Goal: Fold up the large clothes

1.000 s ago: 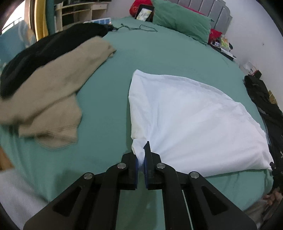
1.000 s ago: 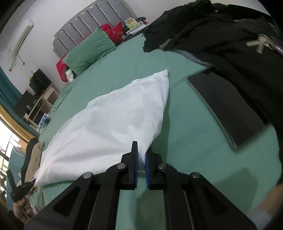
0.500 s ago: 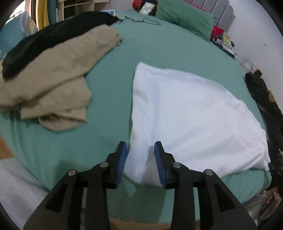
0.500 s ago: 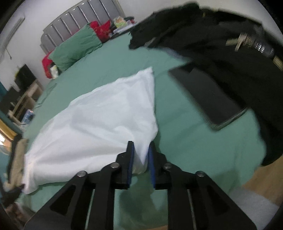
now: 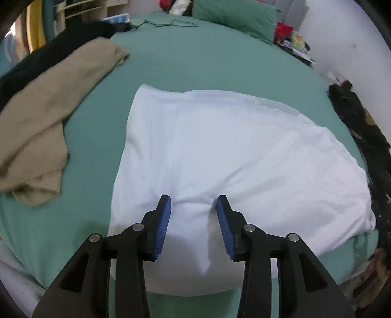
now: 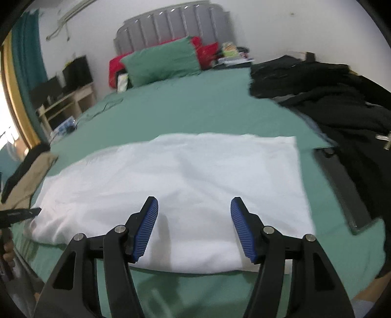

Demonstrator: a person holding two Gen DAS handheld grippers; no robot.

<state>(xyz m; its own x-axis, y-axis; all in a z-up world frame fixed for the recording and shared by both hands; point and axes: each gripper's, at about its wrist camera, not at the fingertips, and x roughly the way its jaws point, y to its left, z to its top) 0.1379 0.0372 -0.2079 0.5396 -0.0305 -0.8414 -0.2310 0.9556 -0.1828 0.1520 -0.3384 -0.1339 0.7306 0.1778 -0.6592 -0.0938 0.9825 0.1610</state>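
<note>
The bed [image 6: 195, 110] was covered in a green sheet and filled most of both views. At its head stood a grey padded headboard [image 6: 171, 29] against a white wall, with a green pillow [image 6: 161, 63] and red cushions [image 6: 207, 50] in front of it. To one side were a low wooden shelf unit [image 6: 63, 102], a teal curtain [image 6: 27, 49] and a bright window edge. A tan garment [image 5: 46, 117] lay in a heap on the left part of the bed, with black cloth [image 5: 56, 49] beyond it. On the right part sat a pile of dark clothes [image 6: 342, 102], and just beside it a flat dark panel [image 6: 342, 186]. A thin cable [image 5: 171, 23] trailed near the pillow.

The white cloth [image 5: 232, 151] lay spread flat across the near middle of the bed, reaching to the near edge, with a small raised crease between my left tongs.

My left tongs [image 5: 193, 208] hung over the cloth's near edge, their blue pads [image 5: 163, 220] apart and widening, the crease between them but not pressed. My right tongs [image 6: 194, 208] were over the cloth's near edge too, pads [image 6: 146, 225] wide apart and spreading further, the cloth lying flat beneath and gripped by neither pad.
</note>
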